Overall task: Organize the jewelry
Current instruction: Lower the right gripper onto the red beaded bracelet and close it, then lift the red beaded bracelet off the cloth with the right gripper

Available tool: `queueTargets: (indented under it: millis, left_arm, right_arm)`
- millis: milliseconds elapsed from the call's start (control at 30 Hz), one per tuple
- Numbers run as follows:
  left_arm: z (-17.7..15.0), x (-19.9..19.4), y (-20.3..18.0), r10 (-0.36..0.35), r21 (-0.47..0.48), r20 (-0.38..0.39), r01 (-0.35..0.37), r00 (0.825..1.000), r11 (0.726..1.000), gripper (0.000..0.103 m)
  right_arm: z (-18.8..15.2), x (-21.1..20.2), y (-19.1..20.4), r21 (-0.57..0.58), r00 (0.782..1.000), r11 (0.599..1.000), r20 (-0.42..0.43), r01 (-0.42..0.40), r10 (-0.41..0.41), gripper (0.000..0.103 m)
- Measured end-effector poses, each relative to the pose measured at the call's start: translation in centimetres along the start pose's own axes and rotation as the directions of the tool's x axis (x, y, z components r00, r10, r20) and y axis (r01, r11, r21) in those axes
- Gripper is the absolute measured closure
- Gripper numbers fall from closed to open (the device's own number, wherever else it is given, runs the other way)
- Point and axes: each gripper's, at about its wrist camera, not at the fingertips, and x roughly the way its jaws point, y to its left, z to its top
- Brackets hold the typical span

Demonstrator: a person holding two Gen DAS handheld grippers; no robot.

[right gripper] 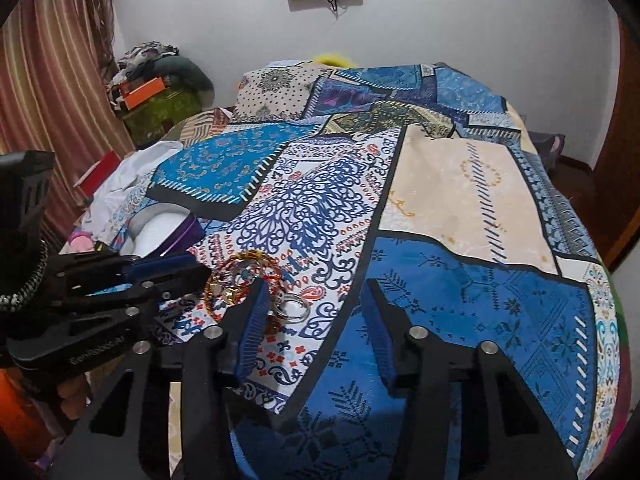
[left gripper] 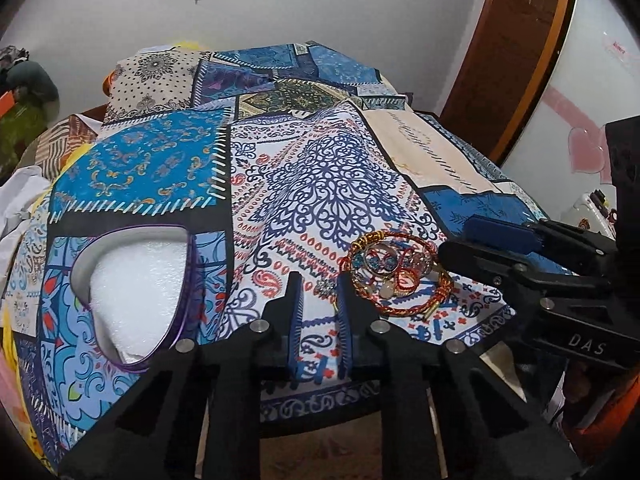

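Note:
A tangle of jewelry [left gripper: 400, 276], with red-and-gold cord bangles, rings and beads, lies on the patchwork bedspread [left gripper: 320, 180] near the bed's front edge. My left gripper [left gripper: 320, 280] hovers just left of it, jaws a narrow gap apart. A small dark studded ornament [left gripper: 326, 289] shows on the cloth between the tips, and no pad visibly presses it. A heart-shaped purple-rimmed box [left gripper: 140, 280] lined with white foam sits further left. In the right wrist view, the right gripper [right gripper: 316, 286] stands open over blue cloth, its left finger beside the jewelry [right gripper: 240, 276] and two silver rings [right gripper: 294, 306].
The left gripper [right gripper: 198, 270] and the box [right gripper: 160, 236] lie to the left in the right wrist view. A white cloth [right gripper: 128, 176], a striped curtain [right gripper: 48, 80] and a clutter heap [right gripper: 156, 80] flank the bed's left. A brown door [left gripper: 512, 40] stands to the right.

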Motion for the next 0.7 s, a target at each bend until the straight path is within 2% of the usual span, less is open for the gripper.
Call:
queueTargets:
  millis: [167,300,433,500,633,700]
  left_arm:
    - [0.2,0.5,0.3,-0.025,-0.014,0.003,0.025,1.0,1.0,0.094]
    - [0.4,0.6,0.7,-0.05,-0.027,0.01,0.051,0.999,0.998,0.094]
    - [0.4,0.2,0.8,-0.07,-0.035,0.023,0.07,0.997,0.997,0.094]
    - [0.4,-0.3,0.7,-0.072,-0.034,0.035,0.074,0.997,0.997,0.094]
    - [0.7,-1.4,0.9,-0.072,-0.036,0.068,0.075,0.995,0.997,0.094]
    - [0.8,-2.1,1.0,-0.066,-0.037,0.083,0.07,0.994,0.997,0.094]
  right_arm:
    - [0.5,0.4,0.4,-0.005,0.999,0.999,-0.004,-0.032,0.032,0.068]
    - [0.6,1.0,1.1,-0.026,0.999,0.999,-0.02,-0.044,0.044,0.078]
    - [0.8,1.7,1.3,-0.025,0.998,0.998,-0.038,-0.054,0.053,0.082]
    - [0.9,1.9,1.3,-0.029,0.998,0.999,-0.038,-0.046,0.045,0.091]
    - [1.1,2.0,1.4,-0.038,0.999,0.999,-0.031,-0.037,0.036,0.092]
    - [1.1,1.5,1.6,-0.045,0.999,0.998,-0.015,-0.032,0.032,0.097]
